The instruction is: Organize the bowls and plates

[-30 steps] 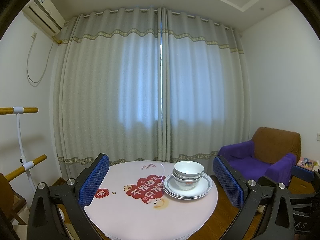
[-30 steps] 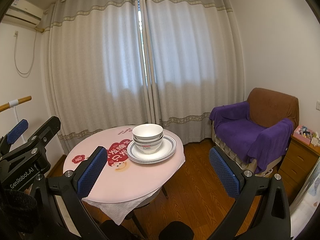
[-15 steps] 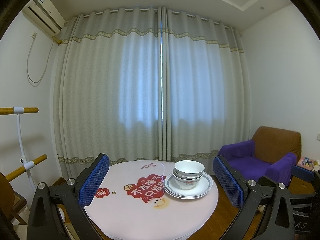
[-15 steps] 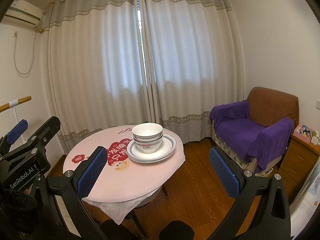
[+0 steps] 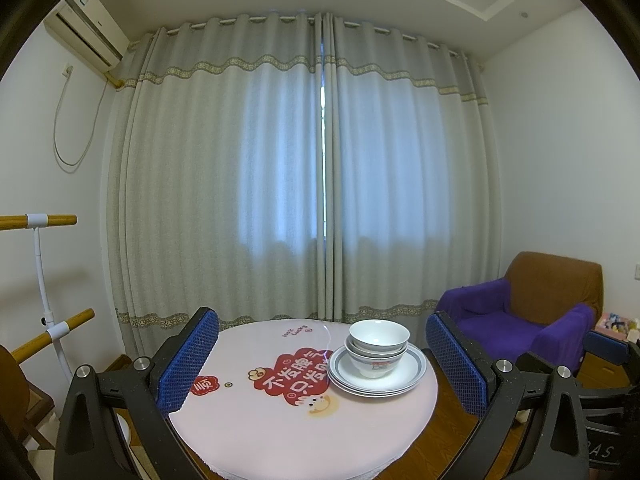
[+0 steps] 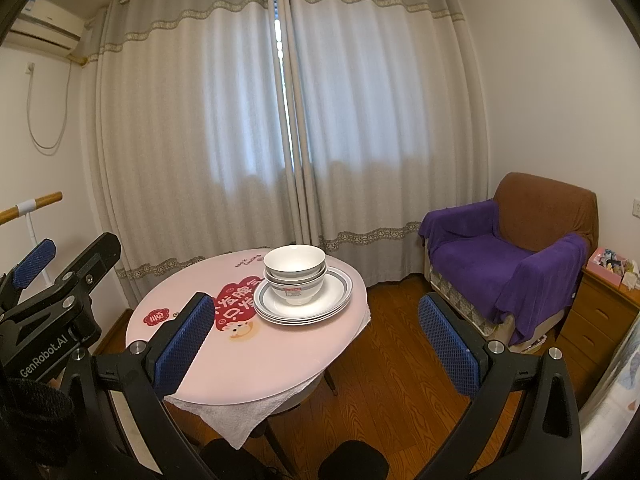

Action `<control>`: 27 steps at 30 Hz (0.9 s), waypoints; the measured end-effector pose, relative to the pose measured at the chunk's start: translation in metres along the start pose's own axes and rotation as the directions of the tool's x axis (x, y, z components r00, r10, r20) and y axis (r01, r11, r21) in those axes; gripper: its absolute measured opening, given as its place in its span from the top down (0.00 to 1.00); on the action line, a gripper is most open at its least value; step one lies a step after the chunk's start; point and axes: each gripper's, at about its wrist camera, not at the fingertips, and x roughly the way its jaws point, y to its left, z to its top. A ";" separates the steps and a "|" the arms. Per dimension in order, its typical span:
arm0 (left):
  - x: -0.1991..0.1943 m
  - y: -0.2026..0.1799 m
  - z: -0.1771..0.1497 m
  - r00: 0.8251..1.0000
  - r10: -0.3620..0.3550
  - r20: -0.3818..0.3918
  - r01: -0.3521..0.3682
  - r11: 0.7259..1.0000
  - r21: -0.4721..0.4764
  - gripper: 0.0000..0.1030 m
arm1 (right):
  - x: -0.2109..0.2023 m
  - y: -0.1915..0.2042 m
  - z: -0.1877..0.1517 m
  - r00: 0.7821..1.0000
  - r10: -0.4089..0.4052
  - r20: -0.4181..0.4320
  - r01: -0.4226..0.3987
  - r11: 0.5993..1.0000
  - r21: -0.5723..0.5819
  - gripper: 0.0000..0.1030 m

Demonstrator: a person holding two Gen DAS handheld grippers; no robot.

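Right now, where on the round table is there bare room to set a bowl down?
The table's near half and left side, over the red print, are bare. The far right is crowded: stacked bowls sit on the plates.

Bowls [image 6: 295,271] sit nested on stacked plates [image 6: 320,304] on the pink desk [image 6: 256,356]; right hand-held gripper [image 6: 316,344] hangs wide open, well short of them.
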 end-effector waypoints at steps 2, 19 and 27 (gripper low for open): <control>0.000 0.000 0.000 1.000 -0.001 0.000 0.001 1.000 0.000 0.01 | 0.000 0.000 0.000 1.000 0.000 0.001 0.000 1.000 0.000 0.00; 0.001 0.000 0.000 1.000 0.000 -0.004 0.000 1.000 0.000 0.01 | 0.000 0.000 0.001 1.000 0.001 0.000 -0.001 1.000 0.002 0.00; 0.002 0.000 0.000 1.000 0.001 -0.003 -0.001 1.000 0.001 0.01 | 0.000 0.000 0.000 1.000 -0.001 0.000 0.001 1.000 0.002 0.00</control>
